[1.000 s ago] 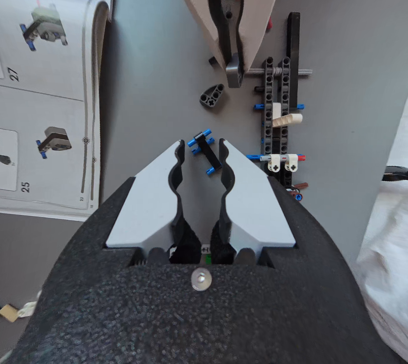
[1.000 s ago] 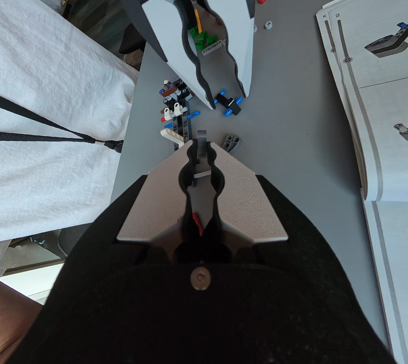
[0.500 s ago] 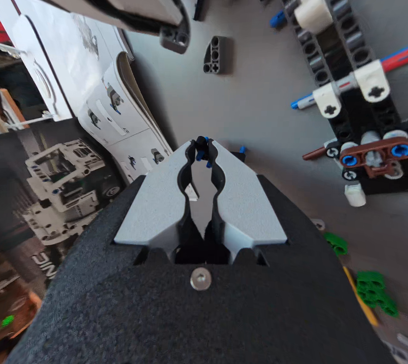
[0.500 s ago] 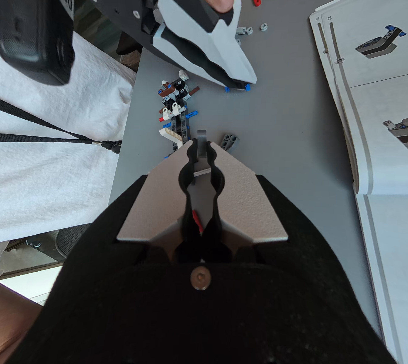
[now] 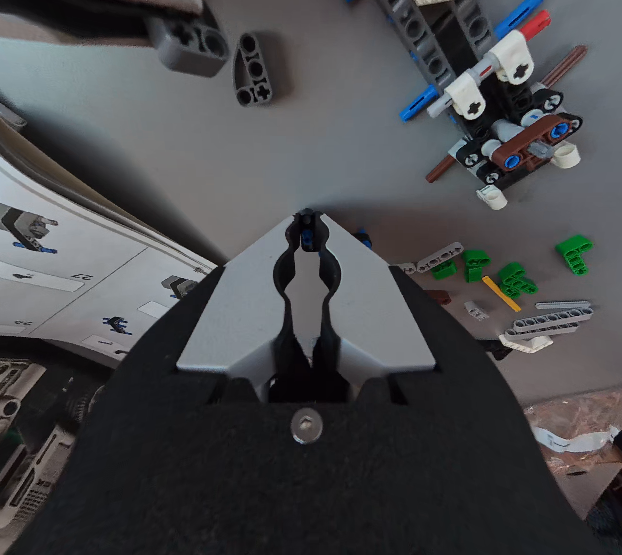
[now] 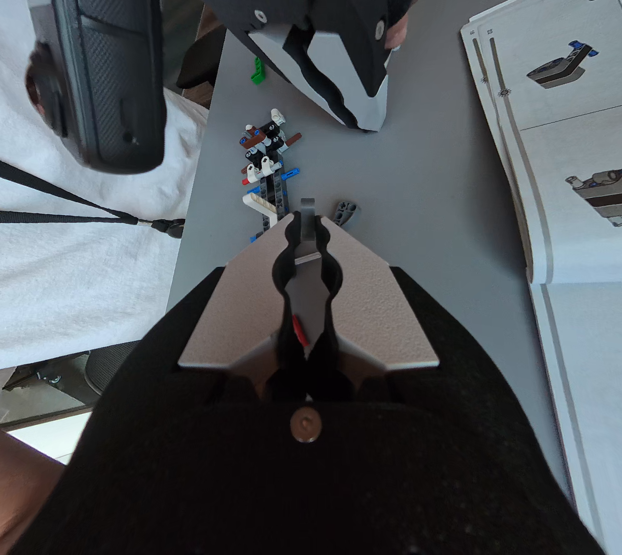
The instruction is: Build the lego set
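On the table (image 5: 336,141), two claws grip one piece each.

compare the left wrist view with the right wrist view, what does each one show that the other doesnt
Only the left wrist view shows the left gripper shut on a small black piece with blue pins, the cluster of green pieces, the yellow stick and the light grey beams.

Only the right wrist view shows the white cloth, the black strap and a hand on the left gripper.

Both show the grey table, the open booklet, the partly built model, the loose dark grey piece and the right gripper holding a grey beam.
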Motion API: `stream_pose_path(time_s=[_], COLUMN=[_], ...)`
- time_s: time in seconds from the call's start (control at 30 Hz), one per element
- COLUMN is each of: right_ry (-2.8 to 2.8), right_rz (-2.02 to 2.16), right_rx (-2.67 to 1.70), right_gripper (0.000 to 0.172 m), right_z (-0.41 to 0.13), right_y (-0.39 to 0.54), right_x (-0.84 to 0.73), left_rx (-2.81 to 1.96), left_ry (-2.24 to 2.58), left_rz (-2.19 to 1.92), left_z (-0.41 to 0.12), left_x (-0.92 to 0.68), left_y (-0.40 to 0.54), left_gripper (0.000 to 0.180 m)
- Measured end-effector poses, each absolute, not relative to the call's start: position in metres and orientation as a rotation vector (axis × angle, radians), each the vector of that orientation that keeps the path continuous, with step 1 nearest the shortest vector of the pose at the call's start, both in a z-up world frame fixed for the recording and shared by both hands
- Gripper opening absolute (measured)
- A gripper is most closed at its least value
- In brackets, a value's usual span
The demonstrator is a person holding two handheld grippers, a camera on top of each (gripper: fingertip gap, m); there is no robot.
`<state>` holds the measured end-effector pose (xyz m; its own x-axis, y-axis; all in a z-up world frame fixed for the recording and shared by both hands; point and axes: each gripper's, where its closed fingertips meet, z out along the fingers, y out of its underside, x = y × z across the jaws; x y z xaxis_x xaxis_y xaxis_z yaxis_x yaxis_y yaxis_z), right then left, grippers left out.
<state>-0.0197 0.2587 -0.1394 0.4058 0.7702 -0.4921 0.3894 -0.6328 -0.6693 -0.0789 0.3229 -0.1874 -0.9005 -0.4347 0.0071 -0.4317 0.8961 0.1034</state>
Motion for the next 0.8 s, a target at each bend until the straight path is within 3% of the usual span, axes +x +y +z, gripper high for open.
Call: stream_pose_path(time_s=[0.33, 0.6, 0.8], right_ry=[-0.980, -0.986, -0.983], right_rz=[1.133, 1.145, 1.156], right_rx=[-2.215, -2.222, -2.235], right_gripper=[0.006, 0.006, 0.007], right_z=[-0.140, -0.143, -0.147], right_y=[0.259, 0.258, 0.258], right_x=[-0.017, -0.020, -0.020], left_rx=[0.662, 0.839, 0.884], left_ry=[-3.111, -3.093, -3.047], left_rz=[-0.104, 0.649, 0.730], left_z=[-0.188, -0.167, -0.181], left_x=[-0.075, -0.059, -0.062], left_y=[0.315, 0.289, 0.296], left_gripper=[0.005, 0.005, 0.005])
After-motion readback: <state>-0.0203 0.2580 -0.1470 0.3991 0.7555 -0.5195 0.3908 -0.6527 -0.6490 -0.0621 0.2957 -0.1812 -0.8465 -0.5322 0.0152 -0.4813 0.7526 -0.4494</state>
